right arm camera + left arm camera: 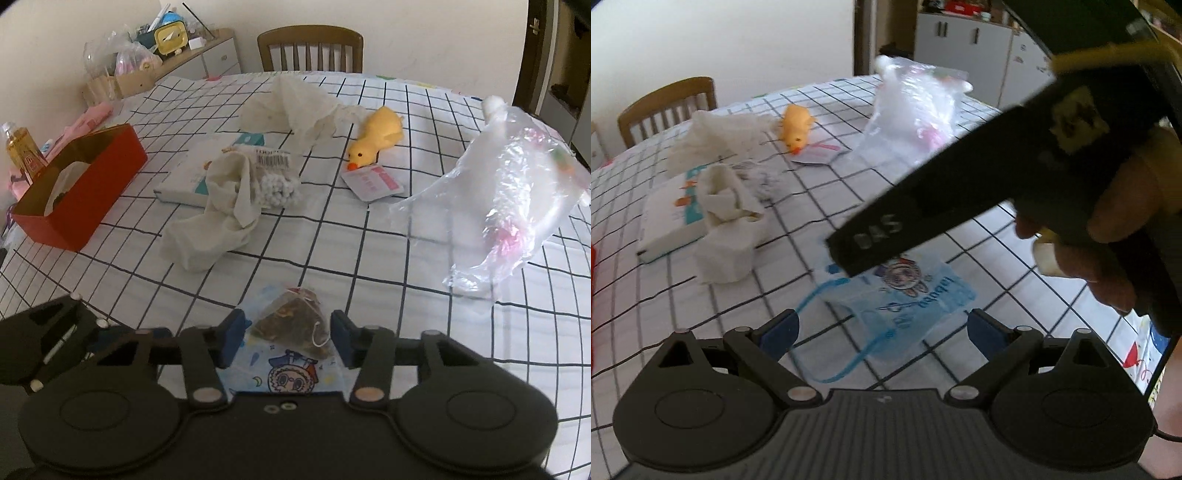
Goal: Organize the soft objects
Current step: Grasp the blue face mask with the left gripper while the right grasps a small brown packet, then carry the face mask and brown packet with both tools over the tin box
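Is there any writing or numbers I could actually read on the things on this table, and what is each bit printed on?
"DAS", raised letters on the black finger of the right gripper.
"labubu", or close to it, seen upside down on the blue child's face mask; blurred.
Barcode label on the bag of white beads: digits too small to read.
Pink-and-white tag by the yellow duck toy: too blurred.

Soft daylight; blurred, fisheye-bent edges
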A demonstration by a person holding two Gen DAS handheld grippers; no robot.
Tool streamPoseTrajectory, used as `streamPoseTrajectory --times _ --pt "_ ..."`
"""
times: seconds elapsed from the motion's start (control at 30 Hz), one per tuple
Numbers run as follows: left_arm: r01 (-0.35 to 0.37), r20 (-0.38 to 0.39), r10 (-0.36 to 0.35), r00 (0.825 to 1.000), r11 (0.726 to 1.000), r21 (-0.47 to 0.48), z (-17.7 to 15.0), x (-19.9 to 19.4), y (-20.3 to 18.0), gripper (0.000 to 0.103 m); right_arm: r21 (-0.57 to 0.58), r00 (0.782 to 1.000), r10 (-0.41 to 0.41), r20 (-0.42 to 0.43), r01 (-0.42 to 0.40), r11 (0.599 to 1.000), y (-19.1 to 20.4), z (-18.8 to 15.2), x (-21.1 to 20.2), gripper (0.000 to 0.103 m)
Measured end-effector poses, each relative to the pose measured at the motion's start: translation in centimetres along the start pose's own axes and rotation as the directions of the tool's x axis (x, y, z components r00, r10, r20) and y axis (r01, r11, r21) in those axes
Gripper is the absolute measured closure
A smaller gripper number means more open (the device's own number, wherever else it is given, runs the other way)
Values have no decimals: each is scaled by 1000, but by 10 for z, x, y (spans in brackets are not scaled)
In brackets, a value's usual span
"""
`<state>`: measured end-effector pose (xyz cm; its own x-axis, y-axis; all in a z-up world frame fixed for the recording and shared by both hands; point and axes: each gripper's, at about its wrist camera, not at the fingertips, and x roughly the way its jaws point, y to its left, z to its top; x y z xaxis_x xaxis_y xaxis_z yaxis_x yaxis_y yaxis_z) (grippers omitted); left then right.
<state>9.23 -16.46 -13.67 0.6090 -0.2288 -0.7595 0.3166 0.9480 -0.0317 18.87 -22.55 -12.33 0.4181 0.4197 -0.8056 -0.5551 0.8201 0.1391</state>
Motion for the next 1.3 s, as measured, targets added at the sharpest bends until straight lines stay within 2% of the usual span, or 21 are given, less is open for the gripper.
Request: streamPoseTrajectory --times 0.1,0.2,0.27,0.33,0.47,0.6,0.8,1.0,1.3 --pt "21 -14 -21 1000 999 23 0 5 -7 7 -6 1000 10 -10 -10 1000 0 0 3 60" --pt "34 -43 -33 999 999 34 -1 10 -10 21 -12 1000 18 -17 -18 1000 -1 -1 4 65" --pt "23 -38 -21 999 999 50 -1 10 -12 26 -12 1000 21 -18 -21 1000 -2 0 4 67" --pt "18 -36 -16 999 999 50 1 10 -12 38 -13 1000 24 -20 -24 1000 -3 0 5 70" --pt "9 -36 -8 999 999 36 4 9 -8 51 -11 1000 20 -14 -20 1000 -4 0 4 78" --pt "17 -37 -16 999 1000 11 7 8 -2 72 -2 1000 21 -6 -21 1000 -7 1 1 88" --pt "30 -41 -31 999 999 -33 9 6 10 90 21 1000 7 17 -7 1000 -9 1 -8 99" --pt "8 -17 -9 1000 999 -50 8 -5 22 95 31 999 12 48 -14 999 -10 3 -28 102" --pt "-51 37 56 998 991 -121 12 -42 56 95 1 994 45 99 -46 999 7 11 -62 102"
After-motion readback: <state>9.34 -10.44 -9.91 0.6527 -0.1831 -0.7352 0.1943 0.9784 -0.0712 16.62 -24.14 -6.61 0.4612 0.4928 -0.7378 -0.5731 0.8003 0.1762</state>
